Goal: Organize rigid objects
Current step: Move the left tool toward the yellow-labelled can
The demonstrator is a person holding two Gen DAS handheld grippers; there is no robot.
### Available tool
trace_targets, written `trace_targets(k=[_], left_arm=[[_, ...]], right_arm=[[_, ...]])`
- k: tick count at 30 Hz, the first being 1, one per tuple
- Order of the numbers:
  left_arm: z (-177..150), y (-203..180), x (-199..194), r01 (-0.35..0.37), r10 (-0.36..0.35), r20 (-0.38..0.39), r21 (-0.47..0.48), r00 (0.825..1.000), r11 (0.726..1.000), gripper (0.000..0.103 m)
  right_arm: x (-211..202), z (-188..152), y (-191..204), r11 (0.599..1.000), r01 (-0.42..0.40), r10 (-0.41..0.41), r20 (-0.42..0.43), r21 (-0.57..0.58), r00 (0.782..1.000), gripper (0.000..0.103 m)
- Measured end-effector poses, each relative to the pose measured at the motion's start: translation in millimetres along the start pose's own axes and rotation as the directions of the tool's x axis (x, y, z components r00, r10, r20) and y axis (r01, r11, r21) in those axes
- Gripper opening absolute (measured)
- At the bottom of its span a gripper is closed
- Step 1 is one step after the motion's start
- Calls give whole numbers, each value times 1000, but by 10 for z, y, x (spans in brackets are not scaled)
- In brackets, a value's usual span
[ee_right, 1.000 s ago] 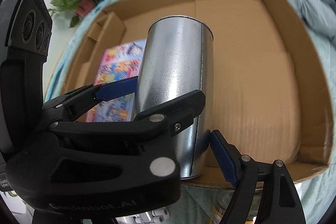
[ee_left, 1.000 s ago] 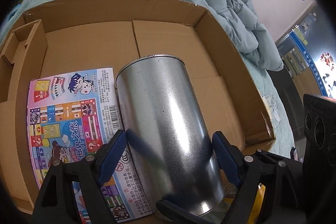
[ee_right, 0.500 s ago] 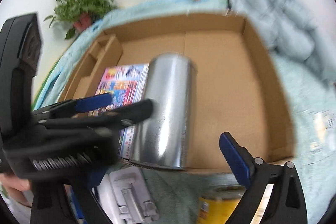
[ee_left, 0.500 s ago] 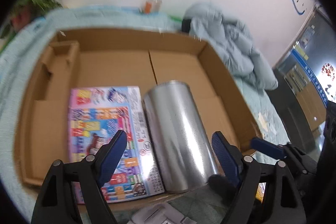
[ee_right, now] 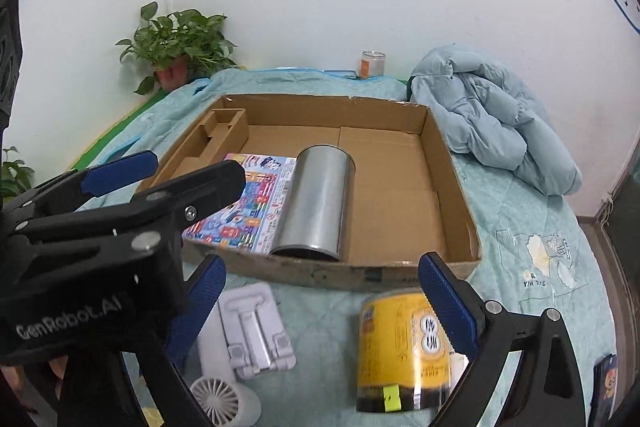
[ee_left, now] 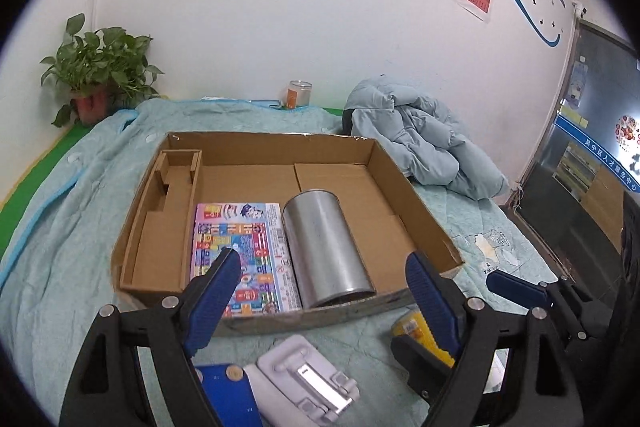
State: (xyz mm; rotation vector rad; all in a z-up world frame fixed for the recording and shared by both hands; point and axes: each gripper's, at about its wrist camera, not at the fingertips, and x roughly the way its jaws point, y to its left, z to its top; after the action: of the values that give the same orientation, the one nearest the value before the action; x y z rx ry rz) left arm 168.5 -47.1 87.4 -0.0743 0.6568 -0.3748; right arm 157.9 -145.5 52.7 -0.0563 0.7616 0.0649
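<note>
The silver metal can (ee_left: 326,247) is laid on its side inside the cardboard box (ee_left: 416,203), near the front wall. A colourful game box (ee_left: 240,251) is laid flat right beside it, touching its side. The rest of the box floor is bare cardboard.

The left gripper (ee_left: 324,275) is held spread wide, with nothing between its blue pads. The right gripper (ee_right: 320,283) has just been opened further and is also spread wide, with nothing pinched.

In front of the box, on the light green blanket (ee_right: 532,227), a yellow can (ee_right: 400,351), a white folding stand (ee_right: 254,331) and a small white fan (ee_right: 218,403) are seen.
</note>
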Motion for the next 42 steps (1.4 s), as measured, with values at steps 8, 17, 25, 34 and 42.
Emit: trace_targets(k=[8, 17, 25, 34, 42], left_arm=[[-145, -121, -69, 16, -17, -55, -12, 998, 1000, 85], [-264, -309, 74, 87, -92, -151, -43, 984, 995, 85], [-360, -439, 235, 120, -132, -219, -65, 967, 991, 85], [-451, -548, 488, 172, -194, -311, -97, 930, 980, 85], [-666, -782, 908, 257, -298, -462, -150, 835, 955, 85]], right_arm=[[-290, -264, -74, 1000, -5, 5, -1, 12, 1000, 97], [-349, -411, -342, 999, -4, 5, -27, 43, 1000, 97], [-317, -528, -550, 997, -2, 6, -53, 73, 999, 97], [-206, -631, -665, 996, 7, 1, -83, 88, 997, 97], [70, -1041, -1187, 980, -16, 49, -162, 197, 986, 96]])
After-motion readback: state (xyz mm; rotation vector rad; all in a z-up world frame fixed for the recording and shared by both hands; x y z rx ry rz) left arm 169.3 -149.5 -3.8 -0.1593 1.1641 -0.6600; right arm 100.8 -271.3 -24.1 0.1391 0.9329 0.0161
